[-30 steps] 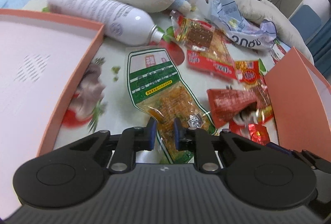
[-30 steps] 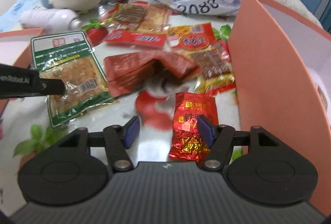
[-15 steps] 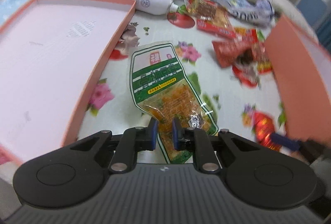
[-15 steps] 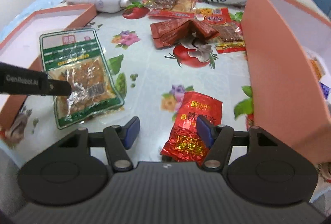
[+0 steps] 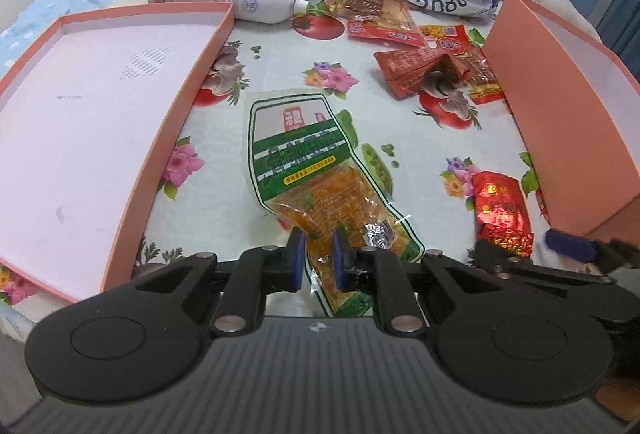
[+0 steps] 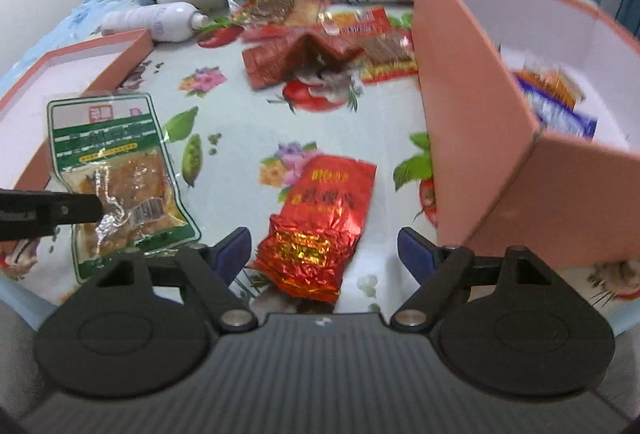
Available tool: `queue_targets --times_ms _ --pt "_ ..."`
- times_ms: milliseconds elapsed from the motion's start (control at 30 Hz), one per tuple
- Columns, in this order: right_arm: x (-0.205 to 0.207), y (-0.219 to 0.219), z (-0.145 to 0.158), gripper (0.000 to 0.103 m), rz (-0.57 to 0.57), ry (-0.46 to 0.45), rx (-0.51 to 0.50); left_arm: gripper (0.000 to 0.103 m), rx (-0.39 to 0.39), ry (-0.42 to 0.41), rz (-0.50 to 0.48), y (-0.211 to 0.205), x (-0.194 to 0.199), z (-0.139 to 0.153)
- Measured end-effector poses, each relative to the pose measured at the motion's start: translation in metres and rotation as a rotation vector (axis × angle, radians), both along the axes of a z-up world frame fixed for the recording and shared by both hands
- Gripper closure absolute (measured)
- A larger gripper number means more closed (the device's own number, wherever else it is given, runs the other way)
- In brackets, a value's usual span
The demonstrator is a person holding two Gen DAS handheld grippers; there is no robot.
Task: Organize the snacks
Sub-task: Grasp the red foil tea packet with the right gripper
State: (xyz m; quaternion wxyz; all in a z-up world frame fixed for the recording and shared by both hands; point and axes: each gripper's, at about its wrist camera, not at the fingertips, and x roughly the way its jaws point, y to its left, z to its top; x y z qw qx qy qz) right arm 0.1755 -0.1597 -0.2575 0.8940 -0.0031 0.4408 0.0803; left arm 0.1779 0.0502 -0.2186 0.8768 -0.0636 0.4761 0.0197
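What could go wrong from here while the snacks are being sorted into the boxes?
1. The left tongs pinch only the bottom edge of the green snack pack; the long pack may sag or slip out when carried.
2. The right tongs, which have just been opening, straddle the crinkled red foil pack without pressing it; the slick foil could squirt out on closing.
3. The deep orange box stands close beside them and could get bumped.

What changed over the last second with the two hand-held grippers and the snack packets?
The left hand-held gripper, shut on the green snack packet, has dragged it back from the red packets toward the near edge, beside the shallow pink tray. The right hand-held gripper has pulled back too; its jaws have just been opening around the red foil packet, not gripping. The pink box stayed put.
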Motion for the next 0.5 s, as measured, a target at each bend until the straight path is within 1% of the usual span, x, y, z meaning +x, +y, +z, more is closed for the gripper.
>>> queue_targets --times_ms 33,67,100,167,267,367,500 --pt "0.001 -0.002 -0.003 0.034 -0.007 0.014 0.018 0.087 0.003 -0.002 -0.008 -0.002 0.0 0.001" --pt "-0.001 -0.002 -0.002 0.042 -0.003 -0.002 0.013 0.087 0.005 -0.008 -0.014 -0.004 0.0 0.003" --pt "-0.001 -0.002 -0.001 0.047 0.006 -0.002 0.015 0.087 0.005 -0.013 -0.018 -0.006 0.0 0.004" --pt "-0.001 -0.005 0.002 0.048 0.012 0.006 0.044 0.087 0.001 -0.019 -0.023 -0.009 -0.001 0.008" --pt "-0.005 -0.007 0.012 0.048 0.013 -0.027 0.023 0.09 -0.015 -0.038 -0.027 -0.012 -0.003 0.015" --pt "-0.013 -0.012 0.027 0.048 0.021 -0.056 0.03 0.093 -0.043 -0.05 -0.034 -0.014 -0.007 0.025" --pt "-0.026 -0.023 0.049 0.048 0.016 -0.084 0.044 0.094 -0.061 -0.076 -0.046 -0.023 -0.016 0.041"
